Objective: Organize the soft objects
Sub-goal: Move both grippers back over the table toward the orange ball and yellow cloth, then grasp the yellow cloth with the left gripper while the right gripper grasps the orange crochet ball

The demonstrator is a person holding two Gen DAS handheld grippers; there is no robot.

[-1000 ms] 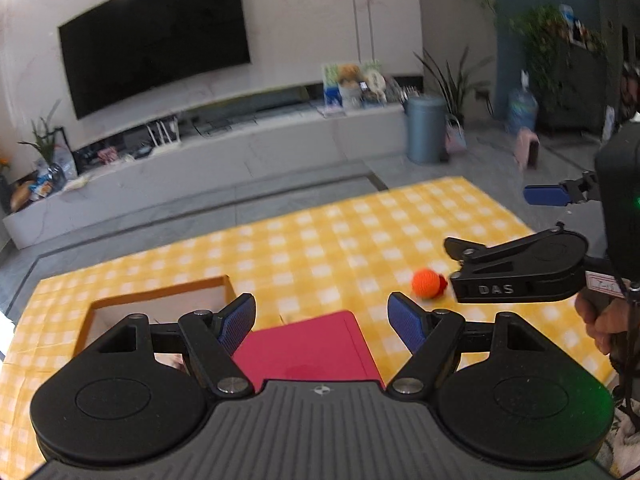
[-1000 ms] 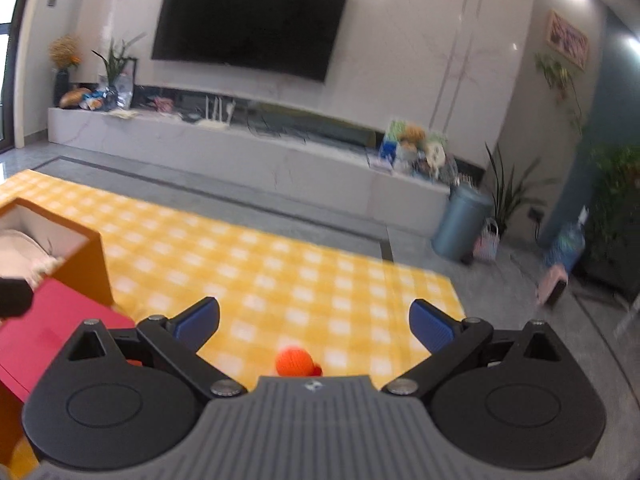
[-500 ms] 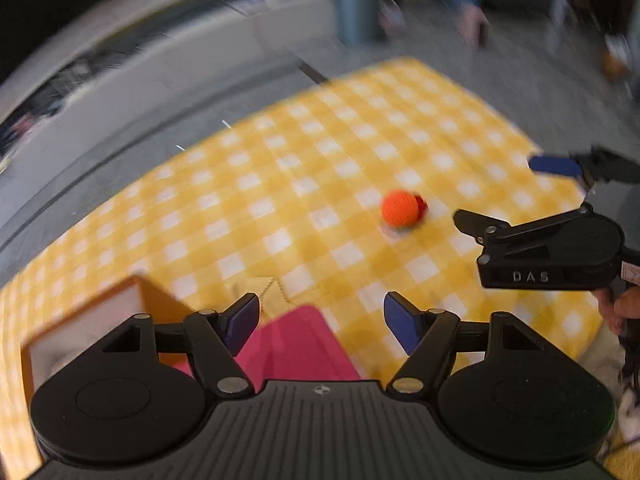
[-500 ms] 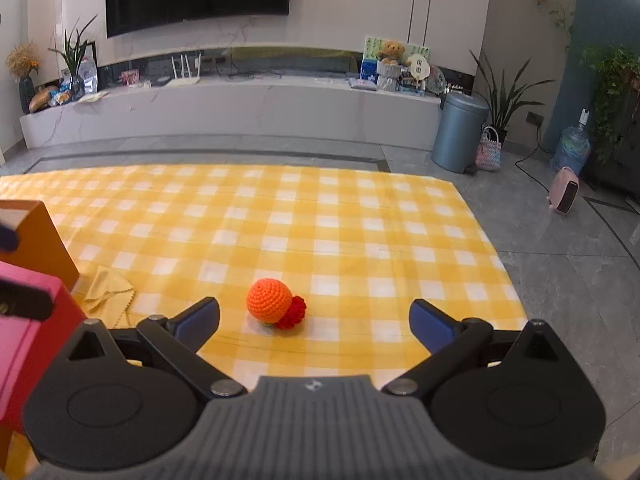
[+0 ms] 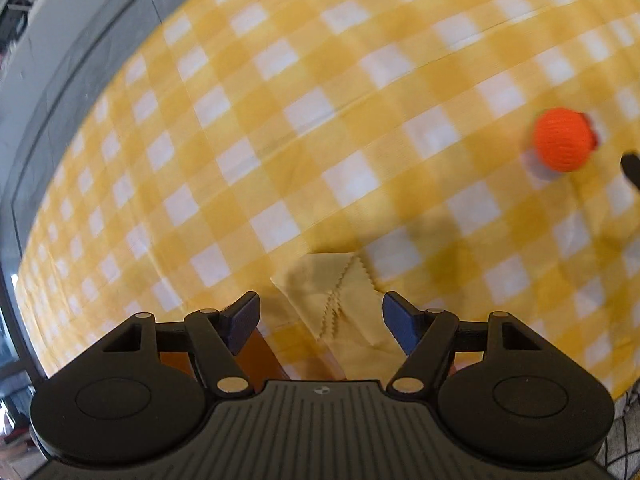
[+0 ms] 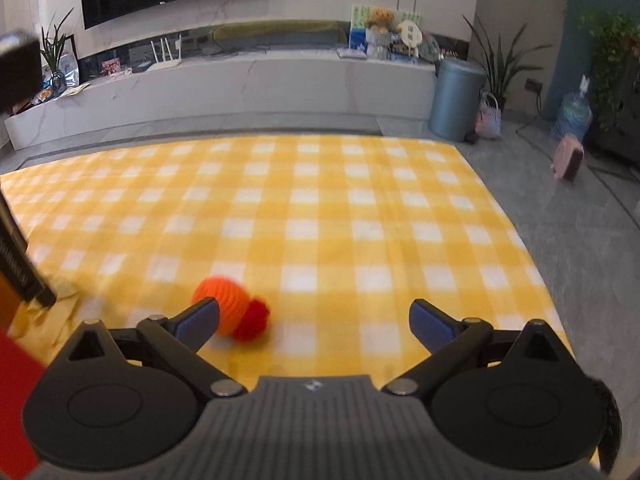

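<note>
A folded yellow cloth (image 5: pixel 344 280) with a zigzag edge lies flat on the yellow checked tablecloth (image 5: pixel 280 120). My left gripper (image 5: pixel 320 306) points down at it, open, with the cloth lying between and below its fingers, not pinched. An orange crocheted ball (image 5: pixel 562 140) with a red tuft sits off to the right. In the right wrist view the ball (image 6: pixel 224 304) rests just beyond the left fingertip (image 6: pixel 202 314) of my right gripper (image 6: pixel 314 316), which is open wide and holds nothing.
An orange-brown box wall (image 5: pixel 260 354) stands just left of the cloth, and a red lid (image 6: pixel 12 400) shows at the left edge. The left gripper's body (image 6: pixel 20 264) rises at the left. The table's right edge (image 6: pixel 532 256) drops to grey floor.
My left gripper has tipped steeply down and moved over the yellow cloth; the room and red lid left its view. My right gripper sank toward the orange ball, now beside its left finger.
</note>
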